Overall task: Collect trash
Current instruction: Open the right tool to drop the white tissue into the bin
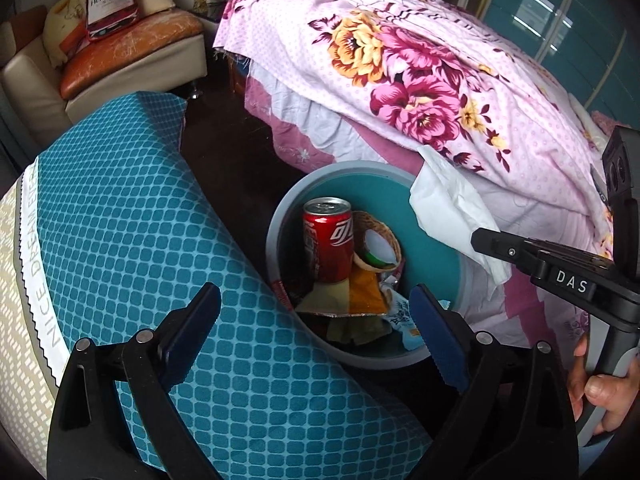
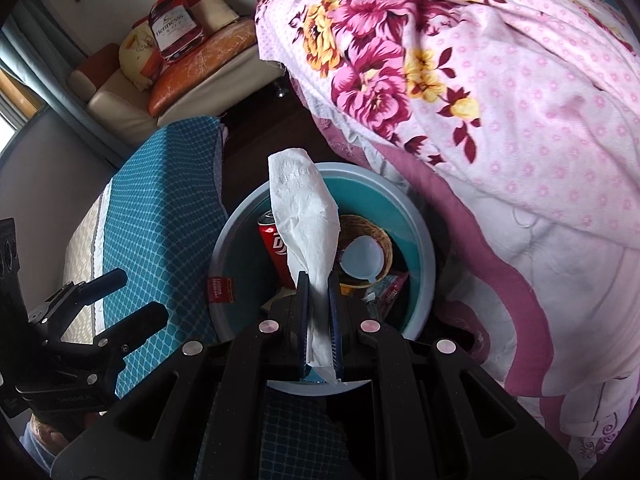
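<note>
A grey-rimmed bin [image 1: 276,232] with a teal inside stands on the dark floor. It holds a red soda can [image 1: 328,240], a brown woven cup [image 1: 380,236], wrappers and cardboard. My left gripper [image 1: 312,304] hangs over the bin's near edge, open wide, with nothing held. My right gripper [image 2: 318,280] is shut on a crumpled white tissue [image 2: 304,208], which sticks up above the bin [image 2: 424,240] and partly hides the can [image 2: 276,236]. In the left wrist view the right gripper [image 1: 476,236] comes in from the right with the tissue [image 1: 448,208] at the bin's right rim. The left gripper [image 2: 132,296] shows at the left.
A teal checked cushion [image 1: 180,260] presses against the bin's left side. A bed with a pink floral sheet [image 1: 420,92] overhangs its right side. A beige sofa [image 1: 120,48] with pillows stands at the back left. A hand [image 1: 600,392] grips the right gripper's handle.
</note>
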`<act>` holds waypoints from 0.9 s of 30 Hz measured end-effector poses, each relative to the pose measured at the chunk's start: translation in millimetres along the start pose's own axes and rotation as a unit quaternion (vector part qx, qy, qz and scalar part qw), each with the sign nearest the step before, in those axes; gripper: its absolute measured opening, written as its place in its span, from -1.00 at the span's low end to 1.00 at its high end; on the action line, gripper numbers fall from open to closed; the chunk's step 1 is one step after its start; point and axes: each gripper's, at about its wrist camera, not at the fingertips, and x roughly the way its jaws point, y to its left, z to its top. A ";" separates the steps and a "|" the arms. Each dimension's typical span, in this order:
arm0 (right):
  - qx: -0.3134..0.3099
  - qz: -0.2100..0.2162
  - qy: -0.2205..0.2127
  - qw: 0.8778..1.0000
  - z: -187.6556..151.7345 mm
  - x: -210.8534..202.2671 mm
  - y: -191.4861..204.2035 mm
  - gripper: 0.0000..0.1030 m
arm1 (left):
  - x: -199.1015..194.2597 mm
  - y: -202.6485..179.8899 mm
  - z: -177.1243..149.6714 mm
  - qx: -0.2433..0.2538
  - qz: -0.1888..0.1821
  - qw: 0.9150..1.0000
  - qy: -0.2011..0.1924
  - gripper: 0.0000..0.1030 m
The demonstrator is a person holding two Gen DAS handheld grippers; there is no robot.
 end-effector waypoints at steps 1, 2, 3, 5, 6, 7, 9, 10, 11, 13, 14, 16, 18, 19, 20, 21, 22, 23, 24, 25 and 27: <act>-0.001 0.000 0.002 1.000 -0.5 1.3 2.1 -0.79 | -0.1 1.6 -0.7 -0.001 0.000 1.000 0.001 0.85; -0.001 0.001 0.004 1.000 0.0 2.6 3.5 -0.74 | -0.1 3.5 -1.5 -0.003 0.000 1.000 0.002 0.85; 0.001 0.001 0.006 1.000 0.1 3.7 5.4 -0.70 | -0.6 5.8 -2.7 -0.005 0.000 1.000 0.002 0.85; 0.002 0.000 0.002 1.000 0.3 3.0 8.8 -0.24 | -1.5 9.4 -4.2 -0.010 -0.002 1.000 0.003 0.85; 0.000 -0.002 0.000 1.000 0.3 2.9 10.6 -0.19 | -2.1 10.6 -5.0 -0.012 -0.002 1.000 0.003 0.85; -0.002 -0.003 -0.001 1.000 0.3 3.1 12.2 -0.18 | -2.6 11.6 -5.2 -0.013 -0.003 1.000 0.002 0.85; -0.002 -0.005 0.001 1.000 1.3 2.8 13.9 -0.16 | -5.1 13.6 -7.0 -0.016 -0.004 1.000 0.000 0.85; -0.002 -0.006 0.000 1.000 1.2 2.2 15.0 -0.08 | -6.7 14.5 -7.9 -0.017 -0.004 1.000 -0.001 0.85; -0.003 -0.007 -0.001 1.000 1.9 1.6 15.5 0.01 | -8.2 15.2 -8.7 -0.017 -0.005 1.000 -0.002 0.85; -0.007 -0.010 -0.002 1.000 1.5 -0.8 19.0 0.09 | -11.5 16.1 -9.9 -0.018 -0.005 1.000 -0.005 0.85; -0.009 -0.010 -0.002 1.000 2.1 -1.4 19.3 0.18 | -14.0 16.8 -10.9 -0.019 -0.006 1.000 -0.007 0.85; -0.015 -0.012 -0.004 1.000 1.4 -4.6 23.7 0.30 | -18.6 17.4 -12.7 -0.019 -0.007 1.000 -0.012 0.85; -0.018 -0.012 -0.005 1.000 1.8 -7.5 26.4 0.37 | -24.2 17.7 -14.6 -0.020 -0.004 1.000 -0.019 0.85; -0.019 -0.012 -0.006 1.000 1.3 -8.9 28.5 0.42 | -26.6 17.9 -15.3 -0.020 -0.003 1.000 -0.021 0.85; -0.019 -0.012 -0.007 1.000 1.2 -10.2 29.7 0.46 | -28.7 18.5 -16.1 -0.020 -0.002 1.000 -0.023 0.85; -0.021 -0.012 -0.008 1.000 0.7 -12.4 32.0 0.48 | -31.8 19.1 -17.2 -0.021 0.001 0.999 -0.025 0.85; -0.022 -0.011 -0.007 1.000 0.3 -14.1 34.0 0.53 | -35.0 19.8 -18.5 -0.021 0.004 0.999 -0.027 0.85; -0.023 -0.010 -0.005 1.000 0.0 -15.5 35.9 0.62 | -38.4 20.6 -19.8 -0.021 0.006 0.999 -0.030 0.85; -0.025 -0.007 -0.002 1.000 -1.2 -17.9 39.1 0.65 | -41.5 21.5 -20.8 -0.023 0.007 0.999 -0.033 0.85; -0.028 -0.006 -0.002 1.000 -2.2 -20.0 40.9 0.67 | -44.4 22.2 -21.6 -0.024 0.008 0.999 -0.036 0.85; -0.039 -0.012 -0.002 0.999 -5.0 -24.8 46.5 0.69 | -52.5 24.2 -24.2 -0.027 0.012 0.999 -0.044 0.85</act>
